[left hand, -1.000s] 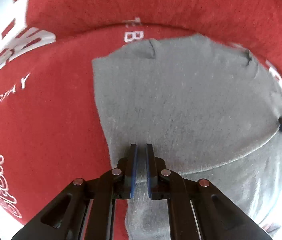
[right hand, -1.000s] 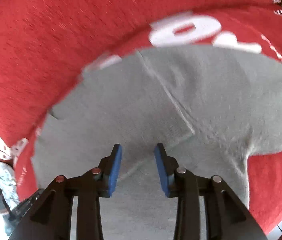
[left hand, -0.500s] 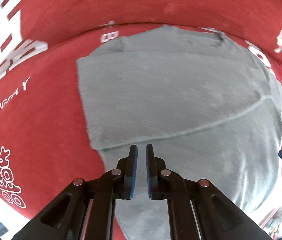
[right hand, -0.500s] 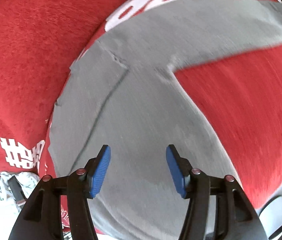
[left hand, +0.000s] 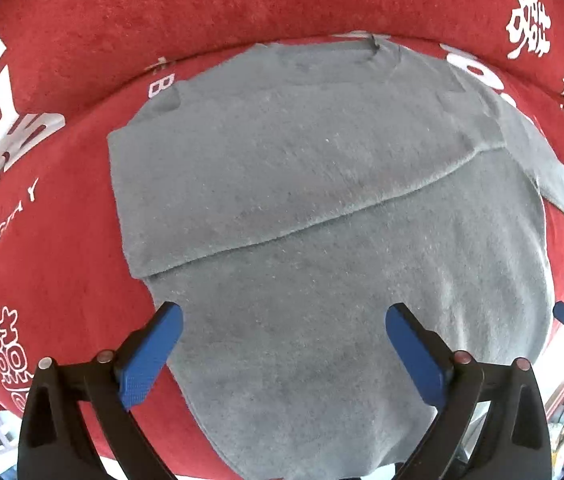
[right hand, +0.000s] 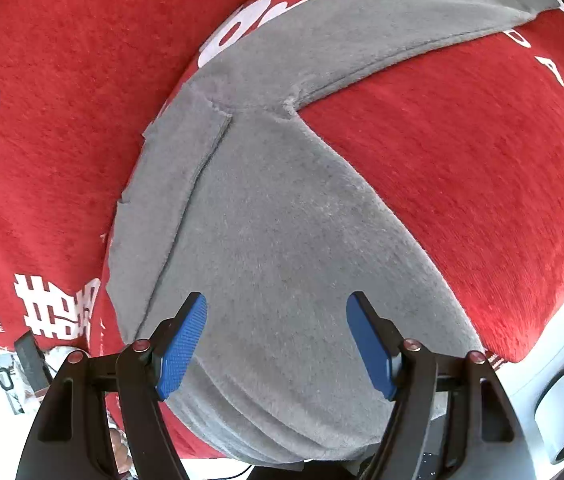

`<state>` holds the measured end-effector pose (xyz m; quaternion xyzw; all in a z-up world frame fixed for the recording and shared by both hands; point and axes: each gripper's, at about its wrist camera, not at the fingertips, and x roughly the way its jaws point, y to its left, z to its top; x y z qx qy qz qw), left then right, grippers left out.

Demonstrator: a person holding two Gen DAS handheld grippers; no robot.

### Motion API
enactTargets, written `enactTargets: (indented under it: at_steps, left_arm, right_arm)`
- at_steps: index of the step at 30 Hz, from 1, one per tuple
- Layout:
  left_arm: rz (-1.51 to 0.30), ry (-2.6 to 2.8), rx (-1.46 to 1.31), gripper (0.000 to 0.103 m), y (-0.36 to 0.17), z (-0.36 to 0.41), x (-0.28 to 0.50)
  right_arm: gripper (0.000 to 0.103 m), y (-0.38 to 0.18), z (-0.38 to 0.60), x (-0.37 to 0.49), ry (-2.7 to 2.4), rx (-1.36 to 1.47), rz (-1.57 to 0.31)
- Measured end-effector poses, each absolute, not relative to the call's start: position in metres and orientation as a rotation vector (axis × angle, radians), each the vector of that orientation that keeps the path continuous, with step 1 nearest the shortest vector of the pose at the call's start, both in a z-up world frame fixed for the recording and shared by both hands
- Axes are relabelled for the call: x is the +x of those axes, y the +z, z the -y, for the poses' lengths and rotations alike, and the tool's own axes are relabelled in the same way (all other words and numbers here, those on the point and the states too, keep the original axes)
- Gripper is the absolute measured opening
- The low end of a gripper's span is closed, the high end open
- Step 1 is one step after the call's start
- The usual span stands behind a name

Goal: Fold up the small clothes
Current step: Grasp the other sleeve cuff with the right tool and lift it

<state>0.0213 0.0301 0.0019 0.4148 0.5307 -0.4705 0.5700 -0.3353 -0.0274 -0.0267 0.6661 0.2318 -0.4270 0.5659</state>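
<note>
Grey fleece garment point(left hand: 322, 208) is lying part-folded on red cloth point(left hand: 61, 240); left gripper point(left hand: 282, 344) and right gripper point(right hand: 277, 340) are opening, jaws wide and empty above it.

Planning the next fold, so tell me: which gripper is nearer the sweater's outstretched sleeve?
Right. The right gripper hangs beside the sleeve; the left gripper hangs toward the sweater's opposite side.
</note>
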Motion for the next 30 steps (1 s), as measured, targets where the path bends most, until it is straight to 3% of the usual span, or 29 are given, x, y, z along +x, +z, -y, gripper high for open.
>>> enactTargets:
  at_steps: [6,8,16,30]
  left_arm:
    - [-1.197,-1.071,1.003,0.102,0.008,-0.022,0.011]
    - [-1.180,-1.057,1.002,0.102,0.007,-0.019,0.008]
    - [-1.208,-1.016,1.089,0.102,-0.011,-0.004,-0.014]
    - [-1.225,-1.139,1.133,0.102,-0.021,0.056,-0.112]
  right_arm:
    - [0.077,-0.036,0.030,-0.340,-0.986,1.607,-0.551]
    - [0.083,-0.036,0.037,-0.339,-0.971,1.605,-0.554]
    - [0.083,-0.036,0.075,-0.351,-0.919,1.604,-0.551]
    - [0.083,-0.046,0.124,-0.455,-1.063,1.625,-0.531]
